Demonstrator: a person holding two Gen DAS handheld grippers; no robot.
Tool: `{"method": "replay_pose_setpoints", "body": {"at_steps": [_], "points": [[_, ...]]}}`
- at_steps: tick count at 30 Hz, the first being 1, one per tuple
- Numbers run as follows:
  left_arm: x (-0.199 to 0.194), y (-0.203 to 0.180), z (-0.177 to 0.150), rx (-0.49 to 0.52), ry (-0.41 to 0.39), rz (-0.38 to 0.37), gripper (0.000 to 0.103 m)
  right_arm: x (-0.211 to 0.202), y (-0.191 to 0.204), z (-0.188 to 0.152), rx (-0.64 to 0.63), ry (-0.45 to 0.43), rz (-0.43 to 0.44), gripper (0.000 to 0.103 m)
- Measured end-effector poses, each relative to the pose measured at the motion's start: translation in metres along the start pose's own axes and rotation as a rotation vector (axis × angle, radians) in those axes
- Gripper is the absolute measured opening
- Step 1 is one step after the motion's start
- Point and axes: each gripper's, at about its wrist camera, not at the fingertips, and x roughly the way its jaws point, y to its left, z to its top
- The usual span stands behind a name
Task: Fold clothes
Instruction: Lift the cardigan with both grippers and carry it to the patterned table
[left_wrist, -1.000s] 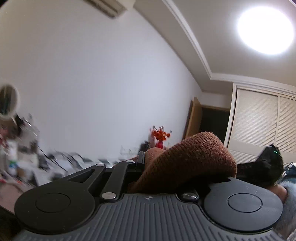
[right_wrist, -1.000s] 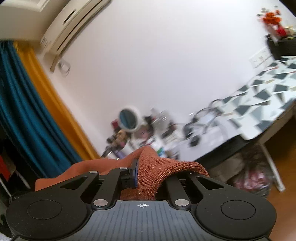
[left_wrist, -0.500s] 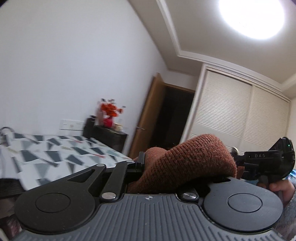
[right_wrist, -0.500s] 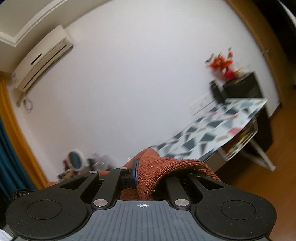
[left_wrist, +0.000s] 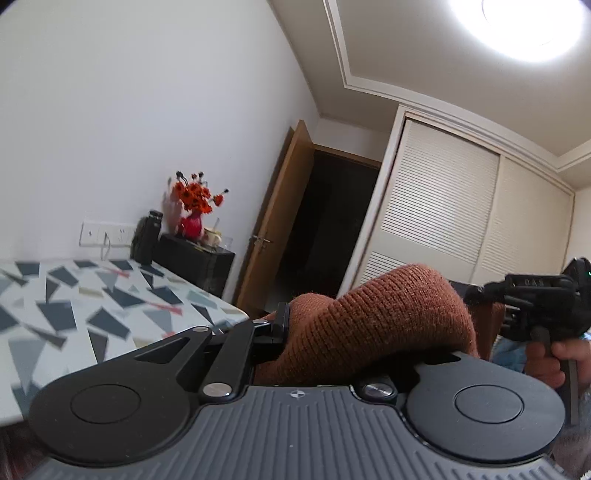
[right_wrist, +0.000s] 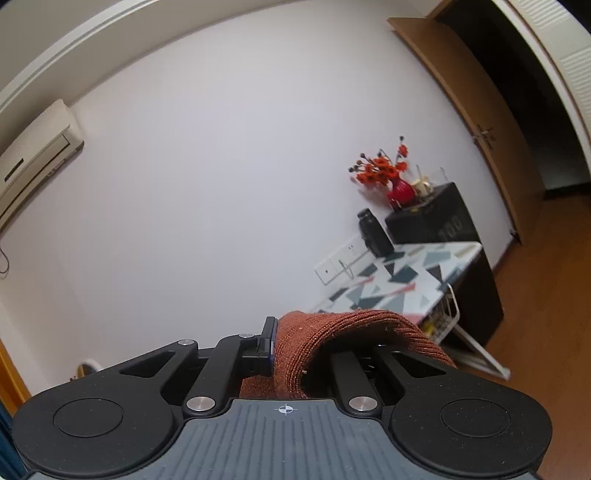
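Your left tongs are closed on a fold of the rust-brown knit sweater, which bulges up over the right finger and hides it. Your right tongs likewise pinch the sweater; the knit drapes over the right finger linkage. Both tools are raised and tilted up, facing the white wall. In the left view, your right hand grips the other tool's handle at far right. Beyond lie the surface with a triangle-patterned cover, a red vase of flowers on a black cabinet, and a wooden door.
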Motion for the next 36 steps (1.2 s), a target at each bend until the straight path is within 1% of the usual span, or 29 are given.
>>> {"method": "replay_pose_setpoints", "body": {"at_steps": [3, 5, 8, 10, 14, 17, 19, 22, 24, 27, 28, 30, 32, 33, 34, 36], "points": [[0.034, 0.036, 0.033, 0.026, -0.027, 0.028, 0.007, 0.068, -0.010, 0.029, 0.017, 0.004, 0.028, 0.007], [0.050, 0.056, 0.054, 0.057, -0.074, 0.040, 0.007, 0.114, -0.013, 0.049, 0.021, 0.004, 0.064, 0.007], [0.071, 0.085, 0.084, 0.067, -0.154, 0.077, 0.007, 0.179, -0.005, 0.080, -0.063, -0.017, 0.125, 0.007], [0.082, 0.100, 0.102, 0.074, -0.197, 0.121, 0.007, 0.217, 0.001, 0.100, -0.110, -0.022, 0.162, 0.007], [0.093, 0.124, 0.132, 0.101, -0.249, 0.252, 0.007, 0.299, 0.015, 0.140, -0.196, -0.022, 0.261, 0.007], [0.091, 0.143, 0.142, 0.080, -0.282, 0.385, 0.007, 0.371, 0.033, 0.163, -0.253, 0.002, 0.382, 0.007], [0.088, 0.154, 0.142, 0.052, -0.311, 0.494, 0.007, 0.423, 0.047, 0.171, -0.265, 0.058, 0.481, 0.006], [0.081, 0.162, 0.137, 0.026, -0.366, 0.708, 0.007, 0.518, 0.066, 0.166, -0.268, 0.182, 0.640, 0.006], [0.083, 0.155, 0.137, 0.025, -0.398, 0.876, 0.007, 0.585, 0.084, 0.158, -0.248, 0.287, 0.749, 0.006], [0.088, 0.144, 0.138, 0.027, -0.439, 1.124, 0.007, 0.671, 0.116, 0.144, -0.241, 0.418, 0.904, 0.006], [0.096, 0.137, 0.139, 0.043, -0.436, 1.176, 0.007, 0.692, 0.124, 0.140, -0.241, 0.441, 0.947, 0.006], [0.119, 0.127, 0.139, 0.074, -0.401, 1.260, 0.007, 0.733, 0.140, 0.132, -0.240, 0.487, 1.032, 0.006], [0.151, 0.125, 0.136, 0.083, -0.329, 1.290, 0.007, 0.772, 0.146, 0.126, -0.235, 0.543, 1.081, 0.006], [0.167, 0.126, 0.134, 0.085, -0.292, 1.300, 0.007, 0.789, 0.144, 0.122, -0.237, 0.572, 1.087, 0.006], [0.188, 0.133, 0.132, 0.071, -0.250, 1.289, 0.007, 0.806, 0.138, 0.116, -0.245, 0.601, 1.081, 0.007], [0.232, 0.156, 0.122, 0.004, -0.148, 1.238, 0.007, 0.839, 0.125, 0.102, -0.262, 0.662, 1.060, 0.007]]}}
